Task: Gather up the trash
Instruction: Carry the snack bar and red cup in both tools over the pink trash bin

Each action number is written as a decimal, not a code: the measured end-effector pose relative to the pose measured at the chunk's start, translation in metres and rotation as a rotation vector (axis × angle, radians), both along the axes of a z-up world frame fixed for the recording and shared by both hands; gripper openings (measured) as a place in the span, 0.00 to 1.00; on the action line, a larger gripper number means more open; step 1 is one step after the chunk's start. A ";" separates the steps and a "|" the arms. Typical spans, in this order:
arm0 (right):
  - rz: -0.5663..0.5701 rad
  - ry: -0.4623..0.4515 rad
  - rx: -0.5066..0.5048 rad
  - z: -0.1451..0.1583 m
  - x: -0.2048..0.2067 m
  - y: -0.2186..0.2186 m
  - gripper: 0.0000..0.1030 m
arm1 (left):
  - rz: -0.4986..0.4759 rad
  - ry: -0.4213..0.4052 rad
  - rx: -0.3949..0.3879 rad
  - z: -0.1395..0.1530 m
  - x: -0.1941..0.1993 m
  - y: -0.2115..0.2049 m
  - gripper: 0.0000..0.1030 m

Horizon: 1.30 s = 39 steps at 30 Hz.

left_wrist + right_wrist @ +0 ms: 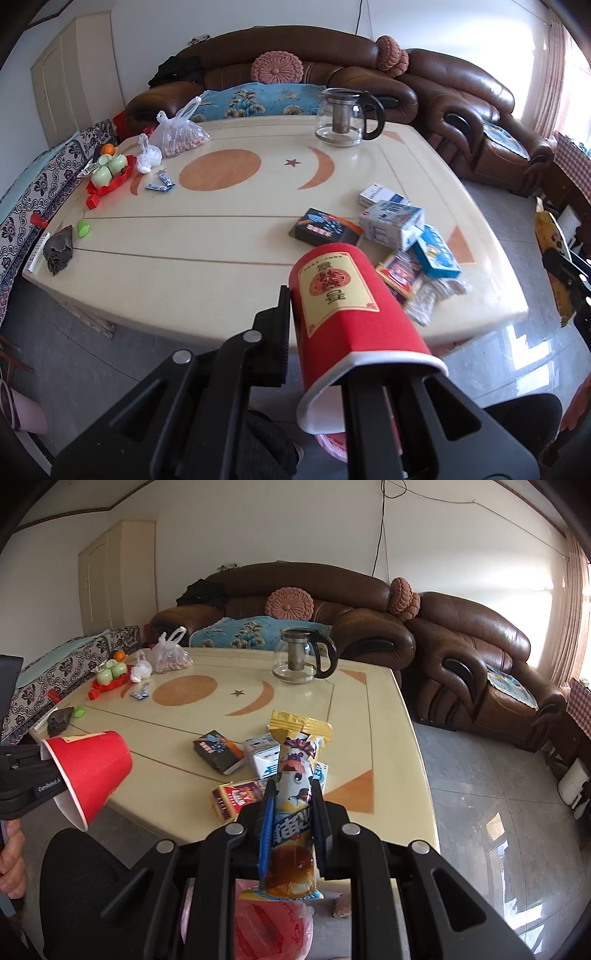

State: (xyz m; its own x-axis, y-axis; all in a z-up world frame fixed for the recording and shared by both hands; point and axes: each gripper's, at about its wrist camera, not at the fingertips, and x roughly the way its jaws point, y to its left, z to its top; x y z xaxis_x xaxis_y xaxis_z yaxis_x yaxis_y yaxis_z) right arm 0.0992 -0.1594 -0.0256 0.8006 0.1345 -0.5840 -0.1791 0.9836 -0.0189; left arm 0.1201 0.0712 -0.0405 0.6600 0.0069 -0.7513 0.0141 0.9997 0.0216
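Note:
My left gripper point(343, 343) is shut on a red paper cup point(343, 310), held tilted over the table's near edge; the cup also shows in the right wrist view point(92, 771). My right gripper point(293, 805) is shut on a yellow snack wrapper point(295, 775), held upright above the near table edge. Under it a pink-lined trash bin point(266, 930) stands on the floor. On the cream table point(184, 236) lies a pile of trash: a black box point(325, 227), white and blue cartons point(393, 221), a blue box point(436, 253), a red packet point(400, 275).
A glass teapot point(347, 118) stands at the table's far side. Left side holds a bag of nuts point(181, 134), green cups on a red tray point(109, 170), candy wrappers point(160, 184), a green cap point(83, 228), a dark cloth point(59, 251). Brown sofas point(461, 107) stand behind.

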 end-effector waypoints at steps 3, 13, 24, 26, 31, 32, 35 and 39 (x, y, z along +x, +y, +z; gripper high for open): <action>0.009 -0.012 0.007 0.008 -0.020 0.003 0.18 | -0.014 -0.016 0.000 0.005 -0.018 -0.002 0.08; 0.033 -0.032 0.009 0.016 -0.070 0.013 0.18 | -0.074 -0.037 0.006 0.010 -0.060 -0.023 0.07; 0.057 -0.020 0.030 0.011 -0.103 0.019 0.18 | -0.144 -0.039 0.023 0.006 -0.088 -0.045 0.07; 0.059 -0.014 0.029 0.008 -0.106 0.020 0.18 | -0.160 -0.040 0.027 0.003 -0.091 -0.049 0.07; 0.061 0.007 0.034 -0.001 -0.109 0.019 0.18 | -0.181 -0.016 0.031 -0.004 -0.092 -0.054 0.07; 0.060 0.014 0.036 -0.003 -0.108 0.018 0.18 | -0.180 -0.011 0.033 -0.006 -0.092 -0.055 0.07; 0.057 0.030 0.045 -0.010 -0.106 0.017 0.18 | -0.179 0.010 0.031 -0.014 -0.089 -0.056 0.07; 0.058 0.055 0.049 -0.021 -0.102 0.016 0.18 | -0.181 0.042 0.033 -0.027 -0.084 -0.058 0.07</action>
State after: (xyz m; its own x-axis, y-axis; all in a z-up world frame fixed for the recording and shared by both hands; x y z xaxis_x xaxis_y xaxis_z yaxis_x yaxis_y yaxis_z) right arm -0.0033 -0.1430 -0.0468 0.7577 0.2097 -0.6180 -0.2356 0.9710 0.0406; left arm 0.0357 0.0135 -0.0672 0.6204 -0.0840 -0.7798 0.1952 0.9795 0.0498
